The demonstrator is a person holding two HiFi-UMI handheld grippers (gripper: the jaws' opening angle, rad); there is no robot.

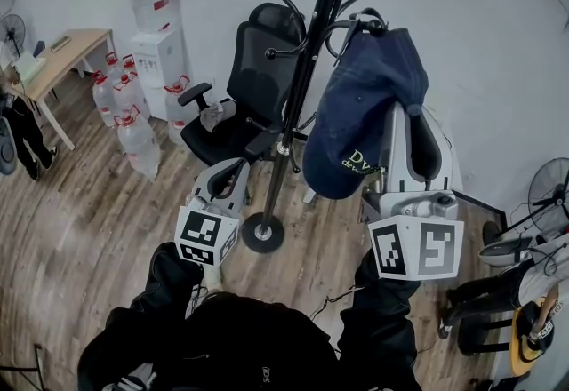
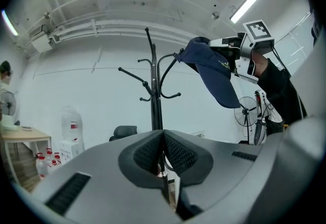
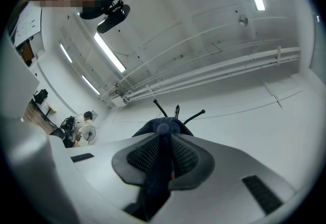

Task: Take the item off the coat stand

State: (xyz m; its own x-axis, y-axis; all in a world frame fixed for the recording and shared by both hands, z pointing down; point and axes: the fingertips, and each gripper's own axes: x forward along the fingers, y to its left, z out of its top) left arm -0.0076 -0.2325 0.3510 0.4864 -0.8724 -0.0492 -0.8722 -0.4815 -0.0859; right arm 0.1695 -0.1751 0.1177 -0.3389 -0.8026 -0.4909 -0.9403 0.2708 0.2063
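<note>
- Navy baseball cap (image 1: pixel 360 105) pinched between right gripper's (image 1: pixel 413 118) jaws, at coat stand's (image 1: pixel 298 87) upper right hooks.
- Left gripper (image 1: pixel 233 171) left of pole, jaws together.
- Beyond pole: black office chair (image 1: pixel 258 69), water bottles (image 1: pixel 133 127) far left.

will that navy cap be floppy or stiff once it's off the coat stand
Probably floppy in the crown: the cloth of the navy cap pinches thin between the right gripper jaws. The brim hangs down with its curve intact, so it is likely stiffer there. Seems light: a single pinch appears to hold it.
</note>
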